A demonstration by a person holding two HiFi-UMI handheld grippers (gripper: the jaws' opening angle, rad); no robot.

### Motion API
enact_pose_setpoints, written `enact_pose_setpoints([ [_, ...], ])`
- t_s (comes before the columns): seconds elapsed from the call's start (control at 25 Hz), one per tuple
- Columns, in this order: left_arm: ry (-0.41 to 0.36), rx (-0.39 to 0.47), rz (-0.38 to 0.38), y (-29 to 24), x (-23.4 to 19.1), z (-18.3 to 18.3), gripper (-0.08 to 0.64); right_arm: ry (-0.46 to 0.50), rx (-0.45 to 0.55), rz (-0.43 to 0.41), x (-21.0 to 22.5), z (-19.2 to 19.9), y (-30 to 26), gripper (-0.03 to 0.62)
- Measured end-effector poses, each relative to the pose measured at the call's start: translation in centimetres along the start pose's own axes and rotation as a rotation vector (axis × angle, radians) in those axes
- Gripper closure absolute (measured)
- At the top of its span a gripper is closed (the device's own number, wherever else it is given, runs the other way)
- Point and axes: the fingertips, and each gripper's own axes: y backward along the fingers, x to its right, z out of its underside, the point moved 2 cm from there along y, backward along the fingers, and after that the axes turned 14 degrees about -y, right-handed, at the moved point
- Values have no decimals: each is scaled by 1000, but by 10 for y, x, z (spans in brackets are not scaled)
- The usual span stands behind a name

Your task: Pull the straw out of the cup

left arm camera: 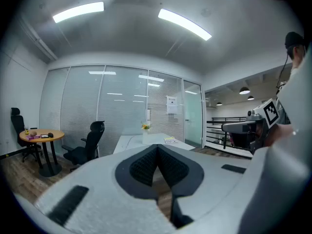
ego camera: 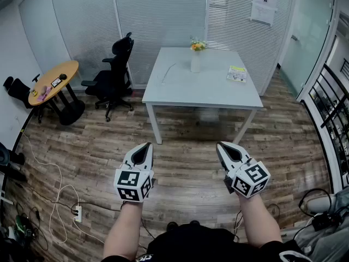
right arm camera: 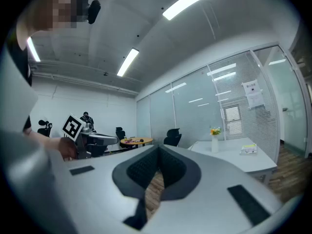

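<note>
A white table (ego camera: 180,91) stands across the room, well ahead of both grippers. On its far side is a tall white cup or vase (ego camera: 195,63) with yellow flowers; I make out no straw in it. A thin pale line (ego camera: 166,72) lies on the tabletop to its left. My left gripper (ego camera: 146,146) and right gripper (ego camera: 221,145) hang side by side over the wooden floor, both shut and empty. The left gripper view has its tips (left arm camera: 157,147) touching, with the vase (left arm camera: 145,129) small beyond. The right gripper's tips (right arm camera: 158,149) also meet, the vase (right arm camera: 214,143) far off.
A black office chair (ego camera: 114,75) stands left of the table, and a round wooden table (ego camera: 53,78) with small items sits further left. A yellow-green booklet (ego camera: 236,73) lies on the white table. Cables and a power strip (ego camera: 78,213) trail on the floor at lower left. A railing (ego camera: 332,108) lines the right.
</note>
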Motion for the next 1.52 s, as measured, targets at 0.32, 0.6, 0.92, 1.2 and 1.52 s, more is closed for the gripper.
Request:
enact_pose_setpoints([
  [0.32, 6, 10, 14, -7, 7, -6, 552, 4, 3, -7, 5, -2, 4, 589],
  [0.6, 2, 0, -4, -11, 25, -8, 551, -21, 12, -22, 17, -8, 22, 589],
  [0.92, -10, 3, -27, -5, 51, -15, 551, -44, 0, -52, 23, -2, 49, 587],
  [1.2, -8, 10, -36, -8, 64, -17, 551, -48, -22, -57, 36, 1, 58, 586],
  [1.52, 5, 11, -27, -35, 60, -12, 549, -45, -37, -44, 55, 1, 42, 586],
])
